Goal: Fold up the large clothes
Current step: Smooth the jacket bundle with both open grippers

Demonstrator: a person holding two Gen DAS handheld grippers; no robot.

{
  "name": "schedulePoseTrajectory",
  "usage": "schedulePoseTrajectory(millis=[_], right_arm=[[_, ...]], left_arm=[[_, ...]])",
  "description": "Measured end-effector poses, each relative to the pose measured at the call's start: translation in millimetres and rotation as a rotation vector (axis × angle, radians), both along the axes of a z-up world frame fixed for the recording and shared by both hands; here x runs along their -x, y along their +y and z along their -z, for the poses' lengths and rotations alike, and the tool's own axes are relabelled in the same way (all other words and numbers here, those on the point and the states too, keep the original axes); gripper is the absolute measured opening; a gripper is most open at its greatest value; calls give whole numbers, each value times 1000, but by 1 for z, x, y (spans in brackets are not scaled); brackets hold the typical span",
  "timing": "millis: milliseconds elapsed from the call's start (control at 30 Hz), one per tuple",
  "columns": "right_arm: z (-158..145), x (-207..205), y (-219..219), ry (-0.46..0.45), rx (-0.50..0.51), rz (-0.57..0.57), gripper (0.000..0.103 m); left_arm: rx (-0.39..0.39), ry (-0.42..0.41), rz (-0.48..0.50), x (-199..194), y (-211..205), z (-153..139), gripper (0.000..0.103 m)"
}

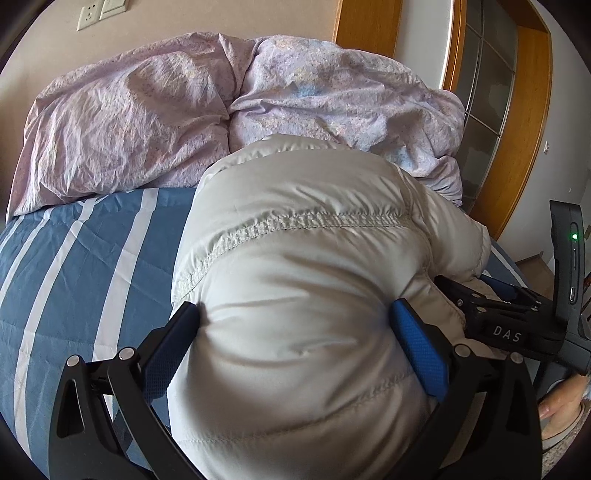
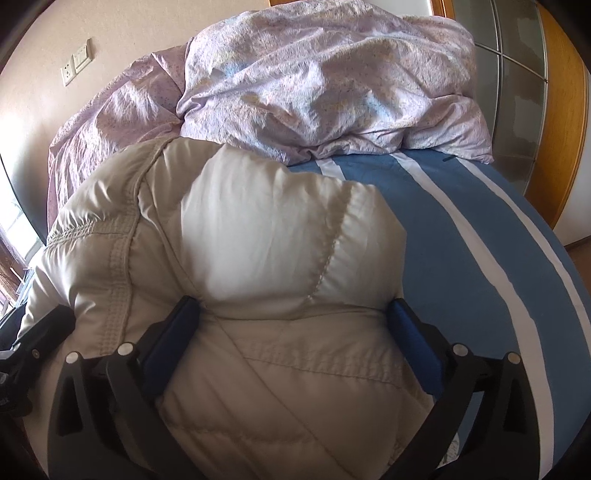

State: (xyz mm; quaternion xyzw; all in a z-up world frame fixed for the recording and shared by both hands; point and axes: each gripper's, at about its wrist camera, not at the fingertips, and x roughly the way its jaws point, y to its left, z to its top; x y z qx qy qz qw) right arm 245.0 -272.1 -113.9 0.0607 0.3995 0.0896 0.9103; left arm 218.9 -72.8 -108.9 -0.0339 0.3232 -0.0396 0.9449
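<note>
Puffy jacket (image 1: 295,258) is bundled on the bed (image 1: 74,258), likely for folding; left gripper (image 1: 295,332) and right gripper (image 2: 295,325) straddle it, jaws spread wide; actual pinching cannot be told.

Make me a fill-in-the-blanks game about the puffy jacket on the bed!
1. The puffy jacket lies on a bed sheet that is blue with ___ stripes.
2. Behind the jacket sits a crumpled ___ duvet.
3. The pads on each tool are coloured ___.
4. The socket is fixed on the ___.

Missing words: white; purple; blue; wall
</note>
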Motion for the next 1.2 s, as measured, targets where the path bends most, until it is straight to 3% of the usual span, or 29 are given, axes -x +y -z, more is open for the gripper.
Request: schedulePoseTrajectory(millis=[167,333,533,633,867,1200], right_arm=[[5,-1,-2,-2,-18,5,101],[-6,12,-7,5,-30,35,101],[-6,31,-21,48,-140,25,101],[2,26,-22,86,-172,17,101],[13,26,-19,83,-185,9,101],[15,28,-10,48,-103,38,101]], left_arm=[[-7,0,1,0,0,0,102],[-19,50,28,1,4,-15,102],[-61,32,43,-8,7,-29,102],[-1,66,55,-18,11,-20,102],[-21,52,34,-20,7,-8,102],[-37,12,-5,-17,7,7,102]])
